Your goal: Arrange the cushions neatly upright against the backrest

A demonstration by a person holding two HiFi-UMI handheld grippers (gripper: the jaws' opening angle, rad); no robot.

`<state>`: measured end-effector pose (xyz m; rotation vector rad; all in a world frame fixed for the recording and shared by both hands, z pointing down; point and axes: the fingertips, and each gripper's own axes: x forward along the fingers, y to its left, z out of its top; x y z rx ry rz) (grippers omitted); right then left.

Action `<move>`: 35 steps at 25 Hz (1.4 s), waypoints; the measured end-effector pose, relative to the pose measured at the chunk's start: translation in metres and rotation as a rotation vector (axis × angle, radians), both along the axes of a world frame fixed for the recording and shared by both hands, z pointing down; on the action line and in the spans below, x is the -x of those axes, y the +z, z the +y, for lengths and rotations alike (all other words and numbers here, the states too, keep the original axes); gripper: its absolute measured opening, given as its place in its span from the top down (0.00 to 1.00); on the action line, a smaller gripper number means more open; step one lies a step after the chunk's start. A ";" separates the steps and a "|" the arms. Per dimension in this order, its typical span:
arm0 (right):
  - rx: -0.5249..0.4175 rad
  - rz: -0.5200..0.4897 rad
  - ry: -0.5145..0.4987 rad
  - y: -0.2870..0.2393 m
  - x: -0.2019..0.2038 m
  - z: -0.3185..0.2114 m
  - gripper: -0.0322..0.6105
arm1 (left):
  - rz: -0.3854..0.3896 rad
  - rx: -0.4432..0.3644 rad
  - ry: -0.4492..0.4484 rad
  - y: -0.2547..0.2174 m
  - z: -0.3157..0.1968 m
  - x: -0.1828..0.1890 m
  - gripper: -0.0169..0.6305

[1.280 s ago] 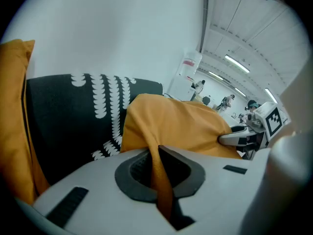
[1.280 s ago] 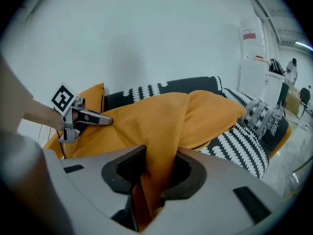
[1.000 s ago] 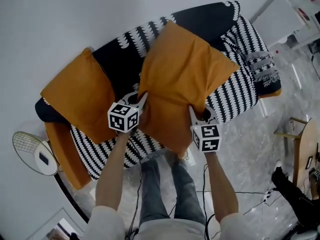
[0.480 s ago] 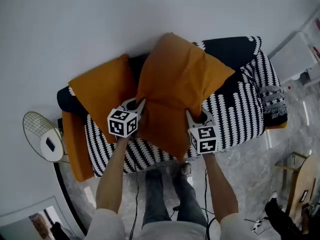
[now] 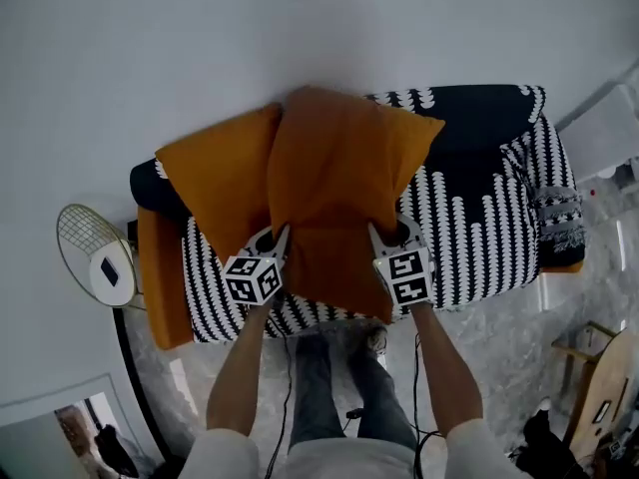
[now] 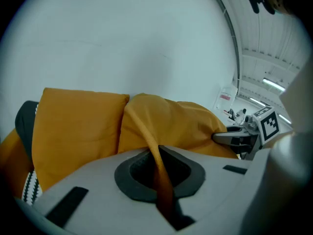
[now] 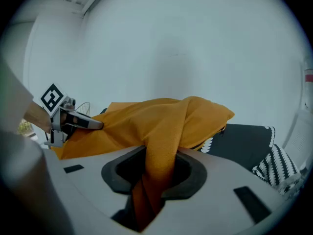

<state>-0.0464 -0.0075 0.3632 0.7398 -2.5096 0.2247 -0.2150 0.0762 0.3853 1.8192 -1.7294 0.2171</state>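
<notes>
Cushion point(image 5: 339, 183) fabric is pinched by left tongs point(image 5: 279, 236) and right tongs point(image 5: 385, 236).

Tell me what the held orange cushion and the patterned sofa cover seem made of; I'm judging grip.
Held cushion: matte woven cloth, probably cotton-like; it bunches into soft folds where pinched. Sofa cover: soft matte textile, black-and-white pattern; it drapes over the seat front, weave unreadable.

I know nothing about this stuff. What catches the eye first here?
A big orange cushion stands over the middle of the black-and-white patterned sofa, with its lower edge pinched in the left gripper and the right gripper. A second orange cushion leans right beside it, at its left in the head view, against the sofa's backrest.
</notes>
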 end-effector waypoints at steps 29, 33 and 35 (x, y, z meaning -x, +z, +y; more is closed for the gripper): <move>0.135 0.274 0.184 0.194 -0.072 -0.114 0.49 | 0.003 0.244 0.248 0.182 -0.061 -0.072 0.78; 0.132 0.237 0.204 0.179 -0.077 -0.112 0.48 | 0.023 0.238 0.218 0.175 -0.047 -0.067 0.72; 0.144 0.168 0.234 0.166 -0.079 -0.108 0.48 | -0.004 0.240 0.176 0.171 -0.036 -0.057 0.64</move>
